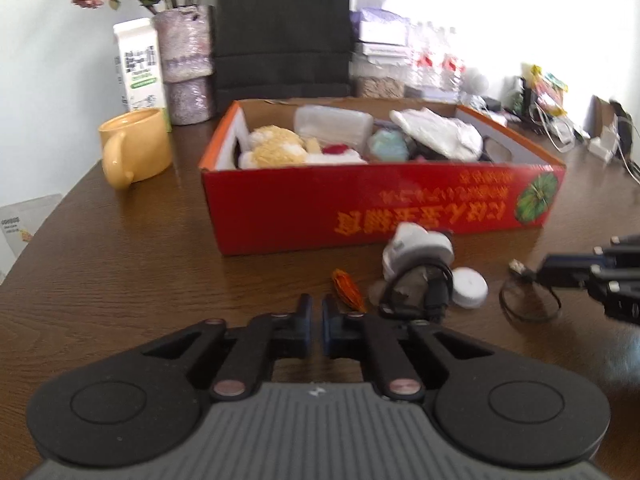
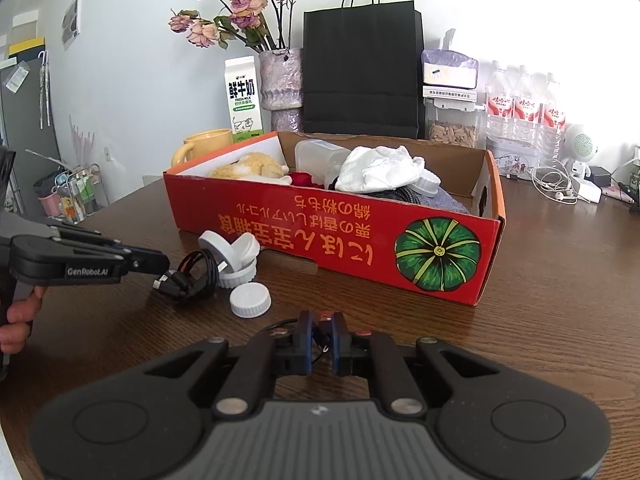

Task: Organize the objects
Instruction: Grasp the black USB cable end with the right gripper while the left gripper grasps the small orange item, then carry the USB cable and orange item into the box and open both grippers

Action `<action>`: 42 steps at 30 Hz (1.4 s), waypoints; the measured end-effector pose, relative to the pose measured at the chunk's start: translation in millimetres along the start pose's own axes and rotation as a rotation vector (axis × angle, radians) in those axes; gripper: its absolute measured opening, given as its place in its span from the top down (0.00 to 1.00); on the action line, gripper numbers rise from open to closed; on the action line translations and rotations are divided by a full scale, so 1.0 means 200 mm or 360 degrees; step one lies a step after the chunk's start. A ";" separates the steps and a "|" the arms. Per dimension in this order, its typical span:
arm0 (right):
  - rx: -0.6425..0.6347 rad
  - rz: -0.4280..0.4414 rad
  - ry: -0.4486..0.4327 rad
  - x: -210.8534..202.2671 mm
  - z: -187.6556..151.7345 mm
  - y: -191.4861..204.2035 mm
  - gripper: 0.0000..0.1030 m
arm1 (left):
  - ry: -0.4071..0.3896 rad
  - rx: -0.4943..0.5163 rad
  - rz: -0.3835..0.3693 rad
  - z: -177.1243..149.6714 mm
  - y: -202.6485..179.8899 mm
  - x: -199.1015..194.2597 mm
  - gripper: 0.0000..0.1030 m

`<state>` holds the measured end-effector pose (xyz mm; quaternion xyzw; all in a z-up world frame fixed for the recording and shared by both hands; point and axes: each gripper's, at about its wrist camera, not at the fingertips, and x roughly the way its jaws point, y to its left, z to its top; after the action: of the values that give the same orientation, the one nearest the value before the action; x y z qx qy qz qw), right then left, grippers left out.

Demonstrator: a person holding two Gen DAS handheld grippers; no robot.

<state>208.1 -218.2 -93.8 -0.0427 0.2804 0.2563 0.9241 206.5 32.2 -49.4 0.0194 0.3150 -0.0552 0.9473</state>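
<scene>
A red cardboard box printed with a green pumpkin stands open and full on the wooden table, with white lids, one loose white cap and a coiled black cable just before it

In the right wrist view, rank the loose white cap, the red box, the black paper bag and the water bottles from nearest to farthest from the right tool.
From the right tool:
1. Loose white cap, on the table just left of it.
2. Red box, straight ahead.
3. Black paper bag, behind the box.
4. Water bottles, back right; roughly level with the bag, so that order is uncertain.
</scene>
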 end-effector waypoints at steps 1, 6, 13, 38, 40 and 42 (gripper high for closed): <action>0.0001 -0.0002 0.0002 0.00 0.00 0.00 0.91 | 0.0003 -0.0020 0.0009 0.01 0.01 0.00 0.80; 0.0006 -0.0007 0.0008 0.00 0.00 -0.01 0.90 | -0.0016 -0.0136 -0.0007 0.07 0.03 0.02 0.55; 0.0007 -0.0035 0.0026 0.01 0.00 -0.01 0.85 | 0.0057 -0.0086 0.0027 0.09 -0.03 0.11 0.88; -0.0089 -0.0004 -0.0015 0.03 0.05 0.06 0.88 | -0.0123 -0.0131 0.0061 0.10 0.00 -0.10 0.88; -0.0081 -0.0009 -0.0036 0.02 0.06 0.06 0.88 | -0.0156 -0.0124 0.0056 0.12 -0.02 -0.13 0.88; -0.0071 -0.0012 -0.0065 0.00 0.08 0.05 0.88 | -0.0190 -0.0113 0.0051 0.14 -0.03 -0.15 0.88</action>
<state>211.2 -205.5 -80.7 -0.0590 0.2554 0.2599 0.9294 199.3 26.3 -8.4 -0.0127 0.2594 -0.0299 0.9652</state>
